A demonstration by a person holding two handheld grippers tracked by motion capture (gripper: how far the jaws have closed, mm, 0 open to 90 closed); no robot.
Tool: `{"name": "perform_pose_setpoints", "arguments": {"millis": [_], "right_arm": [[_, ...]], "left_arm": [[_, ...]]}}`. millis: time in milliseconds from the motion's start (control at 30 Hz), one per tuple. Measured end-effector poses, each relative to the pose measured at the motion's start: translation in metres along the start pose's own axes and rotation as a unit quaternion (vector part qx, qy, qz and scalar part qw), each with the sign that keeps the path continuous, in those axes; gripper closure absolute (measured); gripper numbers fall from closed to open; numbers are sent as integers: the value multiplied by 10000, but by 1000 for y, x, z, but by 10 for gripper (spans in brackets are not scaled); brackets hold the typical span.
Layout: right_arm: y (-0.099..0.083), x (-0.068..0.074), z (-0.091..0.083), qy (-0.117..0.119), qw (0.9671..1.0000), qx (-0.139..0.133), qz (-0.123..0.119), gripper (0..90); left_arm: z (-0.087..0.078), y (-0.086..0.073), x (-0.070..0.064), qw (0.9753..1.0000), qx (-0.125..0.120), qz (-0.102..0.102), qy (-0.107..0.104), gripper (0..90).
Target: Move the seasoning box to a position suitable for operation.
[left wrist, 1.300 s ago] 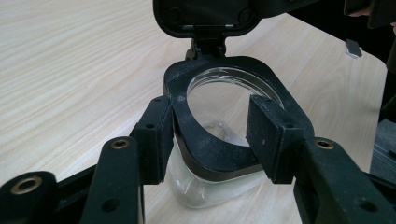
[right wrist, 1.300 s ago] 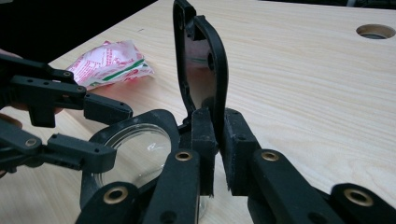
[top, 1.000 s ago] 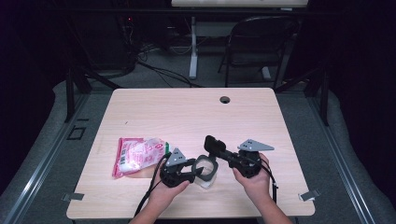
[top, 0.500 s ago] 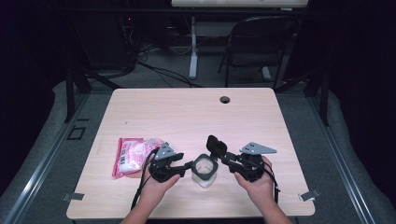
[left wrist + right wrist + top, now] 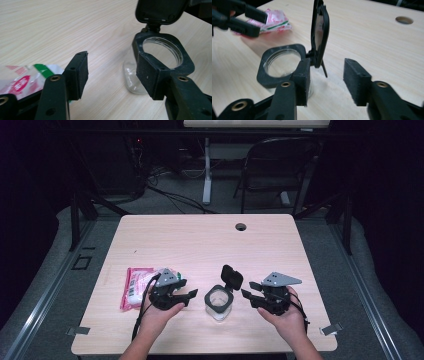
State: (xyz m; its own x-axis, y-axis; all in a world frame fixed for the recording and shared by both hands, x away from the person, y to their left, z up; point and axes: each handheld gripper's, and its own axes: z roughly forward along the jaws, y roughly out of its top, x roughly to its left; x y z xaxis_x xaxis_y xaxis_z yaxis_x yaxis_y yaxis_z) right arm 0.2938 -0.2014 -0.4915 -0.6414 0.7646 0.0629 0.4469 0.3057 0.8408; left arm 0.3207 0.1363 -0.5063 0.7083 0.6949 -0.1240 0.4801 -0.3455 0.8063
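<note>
Clear jar [image 5: 218,301] stands on desk [image 5: 200,240], lid [image 5: 232,276] flipped up. Left tool [image 5: 189,295] and right tool [image 5: 248,295] flank it, jaws apart, holding nothing.

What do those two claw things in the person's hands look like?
Both are black. The left gripper and right gripper each carry a grey three-cornered plate on top and two flat, blocky black fingers with brass-coloured rivets. A black cable trails from each. The forearms show no sleeves.

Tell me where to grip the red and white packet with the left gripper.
Take the packet across its short width at the near right end, the end closest to the left gripper. It lies flat on the table, so come from above with the jaws wide, probably pinching up the crinkly film.
</note>
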Motion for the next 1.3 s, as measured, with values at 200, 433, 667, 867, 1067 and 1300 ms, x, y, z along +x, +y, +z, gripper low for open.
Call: {"name": "perform_pose_setpoints", "arguments": {"millis": [200,433,667,867,1067,1300], "right_arm": [[3,-5,-5,-247,9991,-110,-318,487],[4,-13,-11,68,9999,-138,-48,559],[6,-19,-15,-139,9997,96,163,407],[7,-17,-12,-122,9999,74,-31,439],[8,-19,-12,15,9999,92,-106,629],[11,-13,-9,136,9987,18,-492,649]], "left_arm": [[-12,-1,13,10000,56,19,75,509],[-35,-1,27,9998,-28,127,161,575],[-50,-13,42,9962,-66,203,839,559],[-51,-25,44,9964,-143,28,836,543],[-47,-35,44,9959,-60,141,887,565],[-38,-46,44,9956,222,274,866,514]]}}
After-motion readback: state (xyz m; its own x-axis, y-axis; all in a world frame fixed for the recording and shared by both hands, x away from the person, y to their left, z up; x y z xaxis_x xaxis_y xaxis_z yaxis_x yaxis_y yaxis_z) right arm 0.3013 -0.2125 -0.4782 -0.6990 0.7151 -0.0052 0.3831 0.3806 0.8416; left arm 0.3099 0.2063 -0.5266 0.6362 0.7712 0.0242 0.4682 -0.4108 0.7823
